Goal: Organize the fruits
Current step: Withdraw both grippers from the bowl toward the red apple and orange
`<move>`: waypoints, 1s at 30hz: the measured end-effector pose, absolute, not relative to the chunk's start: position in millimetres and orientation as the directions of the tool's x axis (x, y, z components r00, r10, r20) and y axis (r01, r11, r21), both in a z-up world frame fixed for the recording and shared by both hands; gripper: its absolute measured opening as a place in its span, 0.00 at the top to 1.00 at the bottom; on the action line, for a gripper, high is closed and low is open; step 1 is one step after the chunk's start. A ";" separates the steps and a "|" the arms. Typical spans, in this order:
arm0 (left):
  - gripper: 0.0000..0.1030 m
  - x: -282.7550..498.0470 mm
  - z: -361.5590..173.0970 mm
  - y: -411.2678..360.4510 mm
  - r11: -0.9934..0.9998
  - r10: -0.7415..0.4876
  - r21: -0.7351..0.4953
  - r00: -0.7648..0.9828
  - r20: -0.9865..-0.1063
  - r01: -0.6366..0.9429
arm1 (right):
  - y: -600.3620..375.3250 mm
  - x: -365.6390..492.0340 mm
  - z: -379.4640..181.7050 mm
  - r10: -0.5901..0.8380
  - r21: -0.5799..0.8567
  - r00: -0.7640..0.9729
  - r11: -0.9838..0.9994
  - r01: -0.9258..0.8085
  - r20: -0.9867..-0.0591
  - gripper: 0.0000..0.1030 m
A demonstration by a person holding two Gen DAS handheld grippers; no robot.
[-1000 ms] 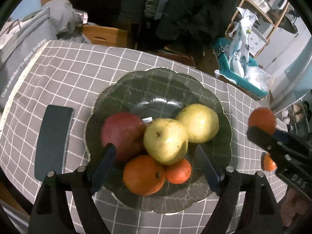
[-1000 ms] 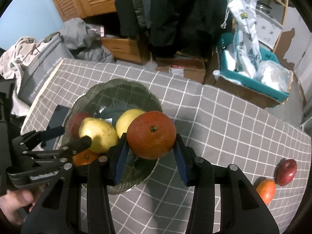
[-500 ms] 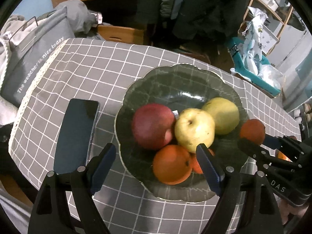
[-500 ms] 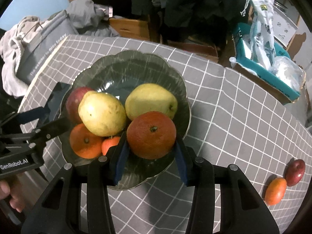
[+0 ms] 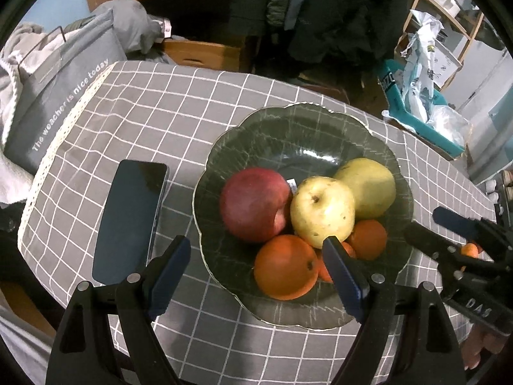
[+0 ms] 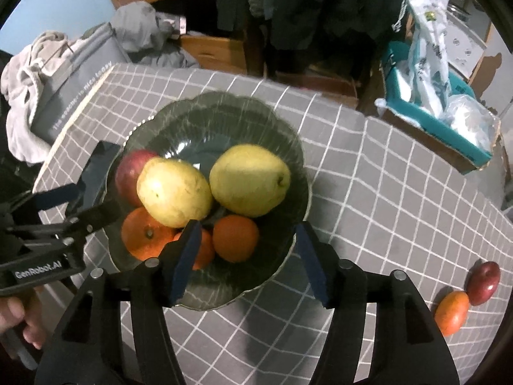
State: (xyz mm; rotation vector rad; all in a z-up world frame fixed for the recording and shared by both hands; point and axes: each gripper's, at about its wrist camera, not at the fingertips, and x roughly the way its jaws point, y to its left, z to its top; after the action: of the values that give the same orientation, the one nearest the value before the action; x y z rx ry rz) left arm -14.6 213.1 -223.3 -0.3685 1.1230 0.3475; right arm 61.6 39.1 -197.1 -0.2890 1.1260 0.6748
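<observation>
A dark green glass bowl (image 6: 288, 147) (image 5: 288, 134) holds a red apple (image 5: 253, 203), two yellow pears (image 6: 174, 192) (image 6: 250, 179) and several oranges. My right gripper (image 6: 247, 228) hangs over the bowl's near right side. Its jaws are opening, and the orange (image 6: 235, 238) lies in the bowl between them, clear of both pads. My left gripper (image 5: 255, 245) hovers open above the bowl's near edge with nothing in it. In the left wrist view the right gripper (image 5: 426, 221) comes in from the right.
On the grey checked cloth to the right lie a small red apple (image 6: 483, 282) and an orange fruit (image 6: 452, 312). A dark phone (image 5: 131, 218) lies left of the bowl. A grey bag (image 5: 57, 96) and a teal box (image 6: 449, 141) stand beyond the table's edges.
My right gripper carried the orange over the bowl, lowered it and spread its jaws, so the orange now rests among the other fruit. The left gripper's jaws kept the same width.
</observation>
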 end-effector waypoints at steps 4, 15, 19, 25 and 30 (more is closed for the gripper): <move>0.17 -13.3 -212.5 207.5 0.892 0.088 -0.113 0.415 -0.905 -0.437 | 26.4 64.4 -181.6 0.347 0.106 0.300 0.791 -0.603 -0.889 0.40; 0.17 -8.3 -159.6 172.2 0.917 0.079 -0.150 0.537 -0.840 -0.369 | -14.1 61.6 -131.0 0.320 0.023 0.447 0.833 -0.553 -0.835 0.34; 0.17 -7.9 -142.6 160.6 0.925 0.071 -0.161 0.574 -0.816 -0.344 | -30.0 59.2 -115.5 0.314 0.008 0.487 0.846 -0.533 -0.815 0.31; 0.15 -6.5 -118.6 144.2 0.933 0.065 -0.174 0.623 -0.780 -0.315 | -57.7 54.3 -90.8 0.300 -0.016 0.548 0.867 -0.497 -0.781 0.29; 0.14 -4.8 -103.2 126.8 0.943 0.055 -0.174 0.650 -0.758 -0.283 | -78.5 49.0 -69.4 0.297 -0.023 0.593 0.882 -0.471 -0.749 0.26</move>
State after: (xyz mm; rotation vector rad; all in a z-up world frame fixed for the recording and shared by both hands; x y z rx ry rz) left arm -4.8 126.8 -103.2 -0.2894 0.8437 0.1952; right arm 49.0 -78.5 -69.4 -0.2286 0.8232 0.4509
